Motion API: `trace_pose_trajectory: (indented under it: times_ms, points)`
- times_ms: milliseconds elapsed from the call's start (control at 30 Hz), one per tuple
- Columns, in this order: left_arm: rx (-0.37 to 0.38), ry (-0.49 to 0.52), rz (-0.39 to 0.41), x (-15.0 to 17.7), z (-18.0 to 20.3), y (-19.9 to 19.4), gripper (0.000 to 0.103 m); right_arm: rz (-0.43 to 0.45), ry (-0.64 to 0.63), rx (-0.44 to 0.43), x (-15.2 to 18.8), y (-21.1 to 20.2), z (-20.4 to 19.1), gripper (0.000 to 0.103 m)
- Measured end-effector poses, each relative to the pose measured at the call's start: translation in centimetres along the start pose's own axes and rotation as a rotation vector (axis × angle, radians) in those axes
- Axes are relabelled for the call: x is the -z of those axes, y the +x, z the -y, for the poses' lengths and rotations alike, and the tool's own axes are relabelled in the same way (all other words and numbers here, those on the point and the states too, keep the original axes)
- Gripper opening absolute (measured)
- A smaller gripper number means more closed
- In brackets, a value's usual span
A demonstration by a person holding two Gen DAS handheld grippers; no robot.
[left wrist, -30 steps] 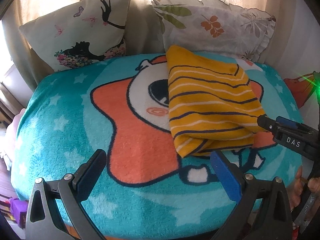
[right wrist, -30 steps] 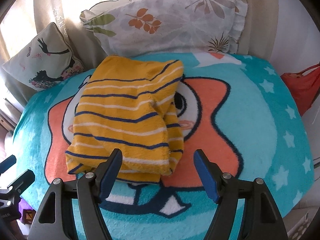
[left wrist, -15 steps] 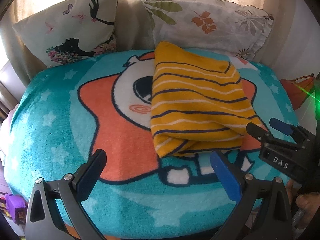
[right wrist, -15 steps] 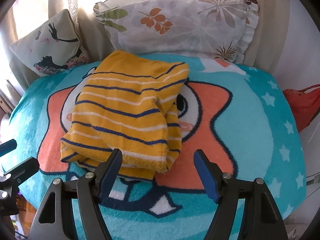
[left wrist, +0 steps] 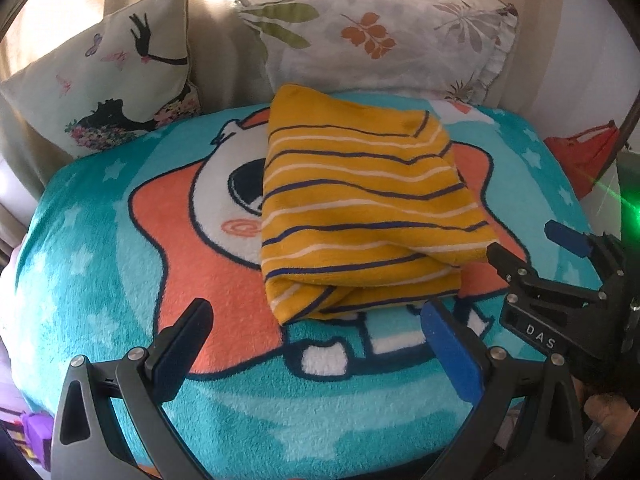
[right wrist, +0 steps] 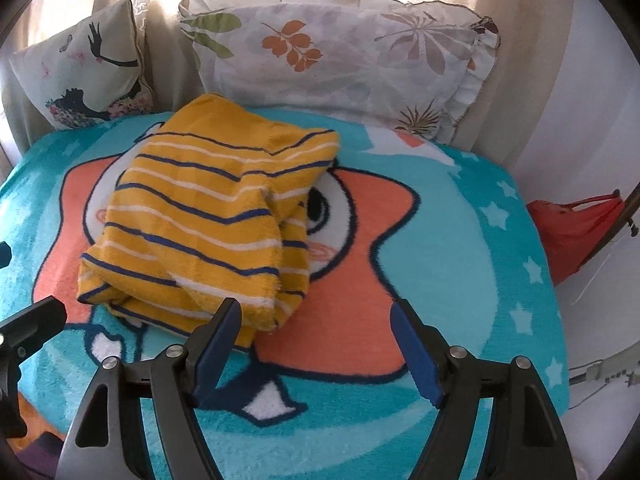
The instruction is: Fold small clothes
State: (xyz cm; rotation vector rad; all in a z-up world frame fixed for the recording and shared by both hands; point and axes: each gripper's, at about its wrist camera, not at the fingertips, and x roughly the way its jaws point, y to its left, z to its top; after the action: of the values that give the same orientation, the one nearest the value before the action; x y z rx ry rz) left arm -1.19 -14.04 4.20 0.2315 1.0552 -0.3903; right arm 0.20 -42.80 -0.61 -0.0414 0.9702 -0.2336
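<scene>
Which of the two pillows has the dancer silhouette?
The square beige pillow, left of the frilled white leaf-print pillow, which shows only leaves.

Teal fleece blanket with an orange star cartoon and white stars (left wrist: 100,248) covers the bed. Folded mustard-yellow striped knit garment (left wrist: 360,208) lies on it just ahead of both grippers' fingers. Beyond it, at the far edge: cream cushion with black silhouette print (left wrist: 116,76) and leaf-print ruffled pillow (left wrist: 380,36).

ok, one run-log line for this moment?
garment: yellow striped top folded on blanket | left tongs: open, empty | right tongs: opening, empty
</scene>
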Motion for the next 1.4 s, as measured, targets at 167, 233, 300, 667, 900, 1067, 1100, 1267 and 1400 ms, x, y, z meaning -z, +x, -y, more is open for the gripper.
trace_pose_trajectory:
  times_ms: [167, 233, 300, 667, 900, 1067, 1100, 1267, 1400]
  points:
    - [-0.009, -0.007, -0.007, -0.2, -0.3, 0.2, 0.103, -0.010, 0.026, 0.003, -0.2, 0.3, 0.6, 0.081]
    - [-0.013, -0.014, -0.008, -0.3, -0.6, 0.3, 0.103, -0.014, 0.032, 0.005, -0.3, 0.5, 0.6, 0.081]
    - [-0.017, -0.023, -0.011, -0.4, -0.9, 0.4, 0.103, -0.017, 0.033, 0.004, -0.5, 0.6, 0.5, 0.081]
    - [-0.014, -0.042, -0.033, -0.8, -1.9, 1.1, 0.103, -0.033, 0.018, -0.007, -1.3, 1.8, -0.4, 0.082]
    - [-0.003, -0.057, -0.044, -0.9, -2.3, 1.6, 0.103, -0.033, 0.012, -0.011, -1.6, 2.1, -0.7, 0.082]
    - [-0.006, -0.047, -0.047, -1.1, -2.1, 1.8, 0.103, -0.034, 0.006, -0.012, -1.7, 2.2, -1.0, 0.082]
    - [-0.008, -0.046, -0.047, -1.1, -2.1, 1.8, 0.103, -0.034, 0.006, -0.012, -1.7, 2.2, -1.1, 0.082]
    - [-0.033, -0.030, -0.044, -1.3, -1.7, 2.0, 0.103, -0.039, 0.007, -0.014, -1.7, 2.3, -1.1, 0.082]
    - [-0.063, -0.008, -0.023, -1.6, -1.3, 1.8, 0.103, -0.042, 0.011, -0.015, -1.8, 2.5, -1.1, 0.082]
